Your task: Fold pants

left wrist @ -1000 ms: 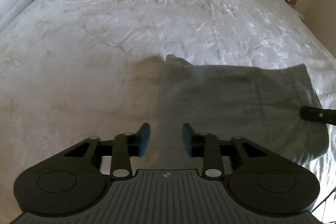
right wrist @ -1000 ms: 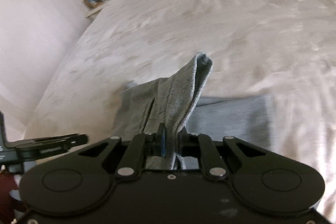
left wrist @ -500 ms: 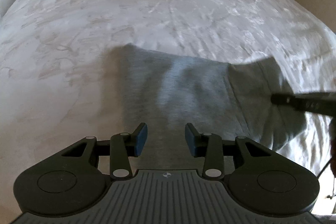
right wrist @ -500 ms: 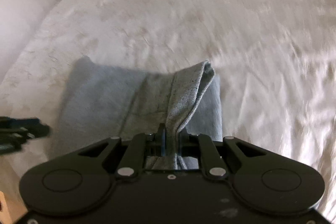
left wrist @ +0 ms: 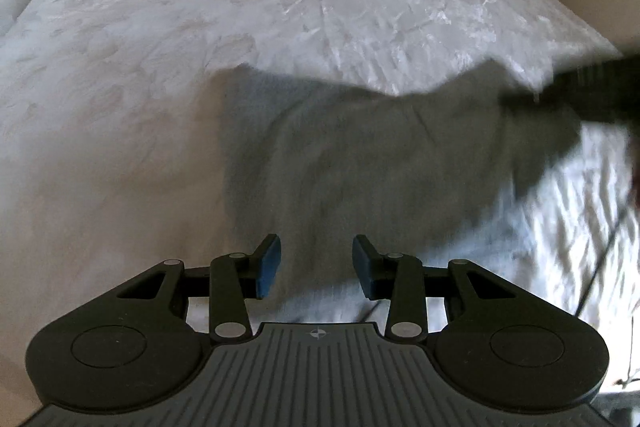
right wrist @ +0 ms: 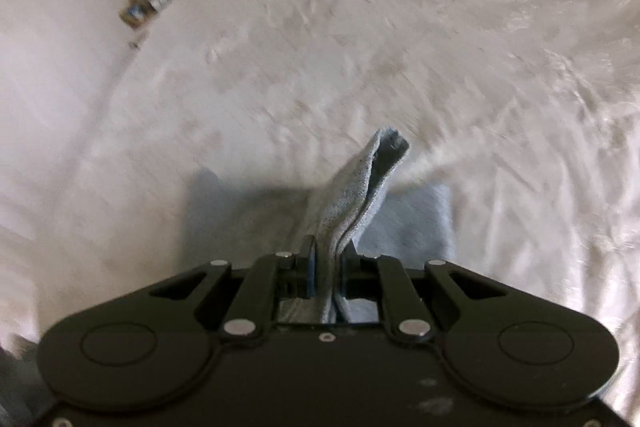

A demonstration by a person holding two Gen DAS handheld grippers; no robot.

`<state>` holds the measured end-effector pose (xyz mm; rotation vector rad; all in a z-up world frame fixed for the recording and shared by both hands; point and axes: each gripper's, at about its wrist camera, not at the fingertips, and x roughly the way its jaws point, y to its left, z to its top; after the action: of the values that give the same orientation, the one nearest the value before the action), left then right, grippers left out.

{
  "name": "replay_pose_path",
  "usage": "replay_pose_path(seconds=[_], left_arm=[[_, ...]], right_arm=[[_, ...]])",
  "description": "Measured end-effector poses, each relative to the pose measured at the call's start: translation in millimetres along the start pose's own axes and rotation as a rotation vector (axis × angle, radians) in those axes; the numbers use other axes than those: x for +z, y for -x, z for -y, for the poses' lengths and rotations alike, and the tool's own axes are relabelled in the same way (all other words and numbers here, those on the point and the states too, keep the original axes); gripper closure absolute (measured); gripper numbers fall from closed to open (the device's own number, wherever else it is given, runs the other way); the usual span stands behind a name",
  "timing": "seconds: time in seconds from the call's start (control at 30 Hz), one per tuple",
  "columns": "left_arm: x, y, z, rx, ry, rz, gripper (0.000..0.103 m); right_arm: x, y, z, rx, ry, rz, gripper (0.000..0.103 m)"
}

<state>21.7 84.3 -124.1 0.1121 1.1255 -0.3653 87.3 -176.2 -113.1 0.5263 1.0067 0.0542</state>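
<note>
With my right gripper (right wrist: 326, 267) clamped on a raised edge of the grey pants (left wrist: 360, 163), I had swung that edge further across the bed (left wrist: 280, 7), while my left gripper (left wrist: 316, 263), jaws apart, held nothing, so the fold remained unfinished.

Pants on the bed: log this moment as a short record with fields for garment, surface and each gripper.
garment: grey pants, partly folded, lying on the bed
surface: white bedspread, wrinkled
left gripper: open, holding nothing, above the near edge of the pants
right gripper: shut on a lifted fold of the pants
image quality: motion blur in both views
</note>
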Motion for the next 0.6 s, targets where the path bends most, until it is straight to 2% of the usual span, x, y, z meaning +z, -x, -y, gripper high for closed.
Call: replay_pose_path(seconds=[0.1,0.23,0.37,0.47,0.6], left_arm=[[-17.1,11.1,5.1,0.015,-0.033,0.001,0.065],[-35.9,16.2,27.8,-0.009,-0.127,-0.002,0.065],[-41.5,8.0,55.9,-0.039,-0.202,0.017,0.065],[-39.5,-8.6,73.6,-0.032,-0.263,0.044,0.065],[-29.5,-33.9,70.9,0.022,-0.235,0.047,0.065]], right_arm=[[16.7,5.3,-13.3,0.059,-0.006,0.015,0.091],[26.4,7.9,-28.6,0.097,0.023,0.021,0.091],[28.4,9.1,-35.1,0.117,0.037,0.017,0.091],[27.7,15.0,-34.4,0.127,0.04,0.01,0.091],[28.7,14.8,-28.2,0.128,0.037,0.013,0.093]])
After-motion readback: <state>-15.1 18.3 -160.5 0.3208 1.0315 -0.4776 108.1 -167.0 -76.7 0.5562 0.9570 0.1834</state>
